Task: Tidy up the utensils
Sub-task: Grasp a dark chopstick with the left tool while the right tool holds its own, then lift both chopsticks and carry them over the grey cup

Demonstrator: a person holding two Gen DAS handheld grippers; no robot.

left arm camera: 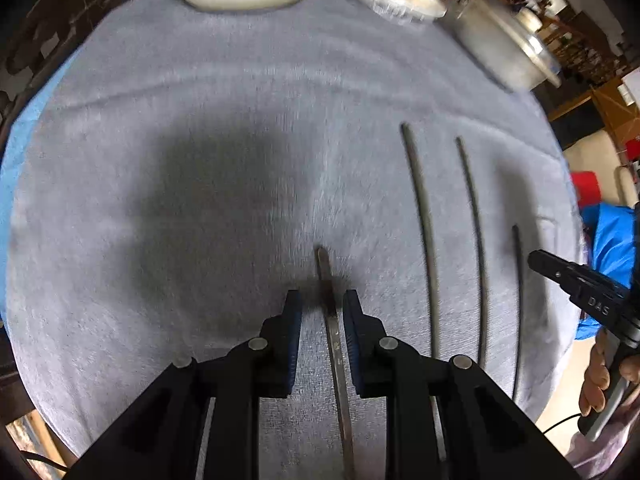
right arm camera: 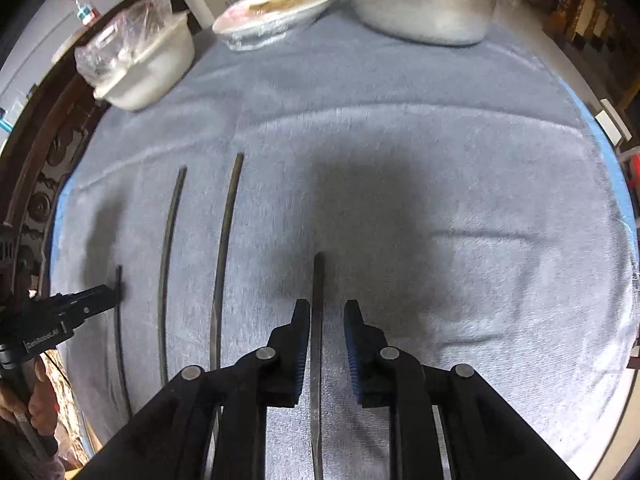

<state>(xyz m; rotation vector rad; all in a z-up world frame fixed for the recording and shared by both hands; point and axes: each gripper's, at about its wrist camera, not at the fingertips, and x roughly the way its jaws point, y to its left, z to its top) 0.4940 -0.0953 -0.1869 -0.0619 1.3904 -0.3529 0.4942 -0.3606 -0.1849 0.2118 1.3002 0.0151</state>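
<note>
Several dark thin chopsticks lie side by side on a grey towel (left arm camera: 200,120). In the left wrist view one chopstick (left arm camera: 325,272) runs between the fingers of my left gripper (left arm camera: 320,296), which is open a little, with a gap at each pad. Two more chopsticks (left arm camera: 424,240) (left arm camera: 476,248) lie to its right. In the right wrist view my right gripper (right arm camera: 326,304) stands slightly open over another chopstick (right arm camera: 318,276), which lies close to the left pad. The right gripper (left arm camera: 560,276) also shows at the left view's right edge, held by a hand (left arm camera: 600,376).
At the towel's far edge stand a white bowl with a plastic bag (right arm camera: 148,72), a wrapped oval dish (right arm camera: 276,12) and a metal pot (right arm camera: 424,12). Dark carved wood (right arm camera: 36,184) borders the left side. Bare towel (right arm camera: 480,200) spreads to the right.
</note>
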